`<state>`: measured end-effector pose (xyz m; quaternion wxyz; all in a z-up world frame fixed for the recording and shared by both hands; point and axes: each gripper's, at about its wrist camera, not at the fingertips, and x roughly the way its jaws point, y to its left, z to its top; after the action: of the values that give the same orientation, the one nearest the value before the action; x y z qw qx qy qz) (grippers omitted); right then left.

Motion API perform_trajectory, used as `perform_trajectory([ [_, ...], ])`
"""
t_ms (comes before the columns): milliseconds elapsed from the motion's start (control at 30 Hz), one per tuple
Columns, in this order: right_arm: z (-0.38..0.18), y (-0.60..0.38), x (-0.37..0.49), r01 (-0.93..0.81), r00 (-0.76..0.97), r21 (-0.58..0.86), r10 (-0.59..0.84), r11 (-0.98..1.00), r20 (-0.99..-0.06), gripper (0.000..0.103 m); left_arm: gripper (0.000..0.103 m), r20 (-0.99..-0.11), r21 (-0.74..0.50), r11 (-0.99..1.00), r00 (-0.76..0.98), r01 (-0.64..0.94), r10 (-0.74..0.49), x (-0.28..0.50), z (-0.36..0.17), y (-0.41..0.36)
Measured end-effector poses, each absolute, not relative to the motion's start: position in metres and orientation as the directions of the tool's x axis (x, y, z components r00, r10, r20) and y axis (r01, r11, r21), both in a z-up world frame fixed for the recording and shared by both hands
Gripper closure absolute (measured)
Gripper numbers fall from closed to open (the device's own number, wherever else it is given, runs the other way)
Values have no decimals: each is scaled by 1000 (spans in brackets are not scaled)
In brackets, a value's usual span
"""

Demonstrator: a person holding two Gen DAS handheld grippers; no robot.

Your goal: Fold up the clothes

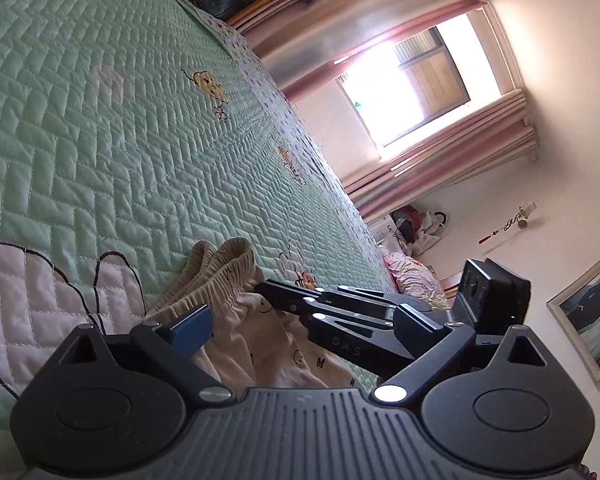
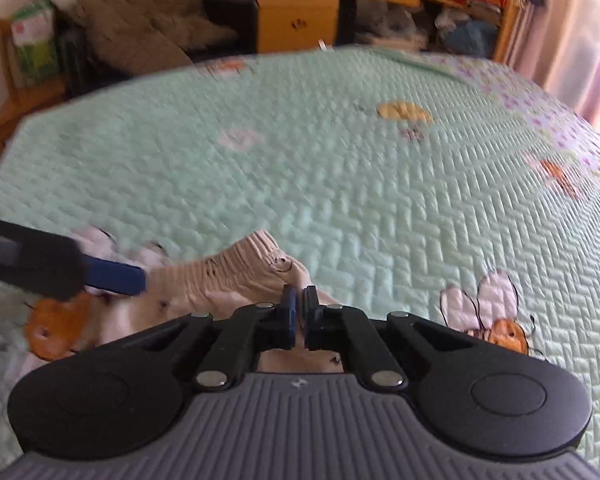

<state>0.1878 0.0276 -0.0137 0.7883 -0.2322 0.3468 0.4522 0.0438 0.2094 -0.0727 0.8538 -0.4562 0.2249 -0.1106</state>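
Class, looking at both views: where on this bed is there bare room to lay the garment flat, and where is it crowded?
Free: the green quilt beyond the beige garment, up to the yellow patch, and right toward the bee patch. Crowded: the near edge, where the left gripper and right gripper meet the garment.

Cream-coloured shorts (image 1: 236, 312), printed with small black smiley faces and letters, gathered elastic waistband in a ribbed beige. Lies crumpled on the green quilted bedspread, low and centre-left in the left wrist view, waistband bunched upward, lower cloth running under the frame's bottom edge. In the right wrist view (image 2: 236, 280), sits low and left of centre, waistband stretched across in a wrinkled band, one smiley face at its right end. Not folded flat.
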Motion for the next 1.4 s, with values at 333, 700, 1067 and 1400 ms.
perform_trajectory([
  [333,-6,22,191,-845,357,44,622,533,-697,89,6,-335,-830,553,859,-74,-387,42,-79,215],
  [700,-38,43,208,-805,251,212,642,554,-725,93,16,-381,-815,567,847,-119,-371,39,-82,218],
  [1067,2,-21,172,-701,388,364,757,613,-526,89,12,-368,-800,575,897,-172,-244,16,-66,236],
  [1400,3,-98,75,-569,498,394,683,722,-534,64,9,-295,-789,612,903,-47,-311,10,-40,203],
])
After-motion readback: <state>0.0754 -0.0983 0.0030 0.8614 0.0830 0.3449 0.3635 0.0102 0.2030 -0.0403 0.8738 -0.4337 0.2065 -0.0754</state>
